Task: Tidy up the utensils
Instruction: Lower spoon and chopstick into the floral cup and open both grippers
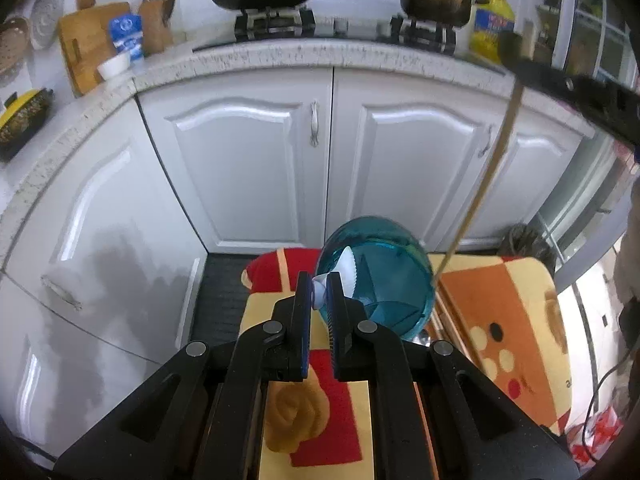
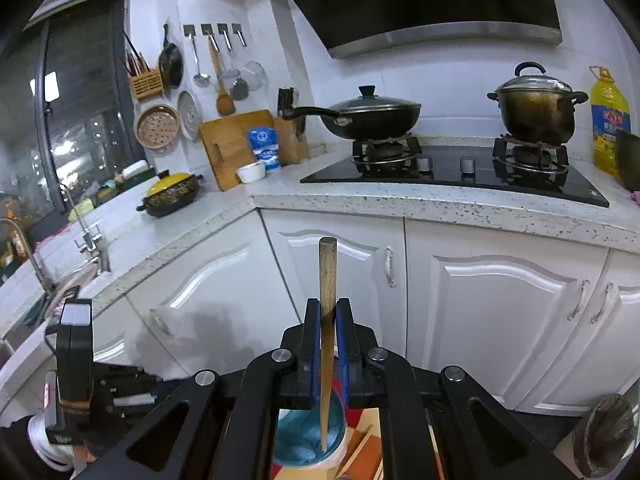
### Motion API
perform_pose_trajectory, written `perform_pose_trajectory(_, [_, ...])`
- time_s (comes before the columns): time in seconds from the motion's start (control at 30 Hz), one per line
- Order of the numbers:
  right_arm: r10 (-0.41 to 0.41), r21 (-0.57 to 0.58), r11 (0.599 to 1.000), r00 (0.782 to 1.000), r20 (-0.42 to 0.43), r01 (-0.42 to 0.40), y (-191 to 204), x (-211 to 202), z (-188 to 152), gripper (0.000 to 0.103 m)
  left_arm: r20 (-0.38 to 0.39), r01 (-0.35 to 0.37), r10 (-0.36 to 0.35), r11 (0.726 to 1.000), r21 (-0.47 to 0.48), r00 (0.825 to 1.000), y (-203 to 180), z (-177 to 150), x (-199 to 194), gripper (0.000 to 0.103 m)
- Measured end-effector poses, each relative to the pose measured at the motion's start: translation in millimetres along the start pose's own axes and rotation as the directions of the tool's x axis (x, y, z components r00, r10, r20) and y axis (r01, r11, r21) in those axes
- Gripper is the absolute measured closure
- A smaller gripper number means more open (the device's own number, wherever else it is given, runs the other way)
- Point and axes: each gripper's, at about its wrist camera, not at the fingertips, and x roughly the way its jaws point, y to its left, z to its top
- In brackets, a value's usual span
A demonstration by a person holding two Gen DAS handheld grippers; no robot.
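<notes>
The left tongs are clamped on the white rim of a blue cup, held above a patterned mat. The right tongs pinch a chopstick, its lower end inside the cup. Only the right view shows the sink. The oil bottle label is unreadable.

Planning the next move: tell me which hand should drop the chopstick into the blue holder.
Right. The right gripper is shut on the chopstick, whose lower tip hangs over the blue holder. The left gripper is busy, clamped on the holder's white rim.
</notes>
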Motion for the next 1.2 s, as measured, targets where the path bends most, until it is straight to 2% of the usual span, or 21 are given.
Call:
perform_pose_trajectory(0.13, [-0.003,0.003,1.000,0.999,-0.034,0.003,-2.8,29.8,-5.2,0.096,-0.033,0.012,-0.013,1.000,-0.019,0.999,2.1,-2.3,19.9,0.097])
perform_pose_trajectory(0.37, [0.018,0.044,0.999,0.982,-0.188,-0.010,-16.6,90.6,-39.1,0.096,-0.075,0.042,-0.046,0.997,-0.064,0.996,0.7,-6.7,47.1,0.097])
perform_pose_trajectory(0.6, [0.035,0.095,0.995,0.962,-0.271,-0.009,-29.7,111.9,-61.9,0.096,-0.088,0.069,-0.082,0.987,-0.144,0.993,6.6,-8.4,62.8,0.097])
perform_pose_trajectory(0.67, [0.039,0.104,0.995,0.958,-0.284,-0.010,-30.0,112.1,-64.3,0.096,-0.082,0.077,-0.091,0.983,-0.165,0.992,8.6,-8.8,63.0,0.088])
perform_pose_trajectory(0.73, [0.039,0.100,0.995,0.956,-0.289,-0.011,-29.2,109.3,-66.5,0.089,-0.076,0.083,-0.098,0.980,-0.179,0.992,9.5,-10.0,61.1,0.080])
perform_pose_trajectory(0.77, [0.036,0.093,0.996,0.956,-0.291,-0.009,-28.4,107.0,-67.4,0.082,-0.069,0.090,-0.105,0.978,-0.187,0.992,10.1,-11.4,58.7,0.075])
perform_pose_trajectory(0.83, [0.036,0.086,0.996,0.957,-0.288,-0.012,-26.8,102.1,-69.7,0.078,-0.057,0.097,-0.110,0.976,-0.195,0.992,10.8,-12.3,54.3,0.070])
perform_pose_trajectory(1.03, [0.040,0.105,0.994,0.954,-0.296,-0.010,-29.7,85.3,-82.4,0.074,0.006,0.115,-0.117,0.962,-0.249,0.993,17.2,-19.3,28.9,0.060])
perform_pose_trajectory(1.2, [0.005,0.082,0.996,0.959,-0.284,0.019,-28.0,63.3,-96.0,0.072,0.050,0.105,-0.094,0.955,-0.279,0.994,15.8,-33.9,9.9,0.056])
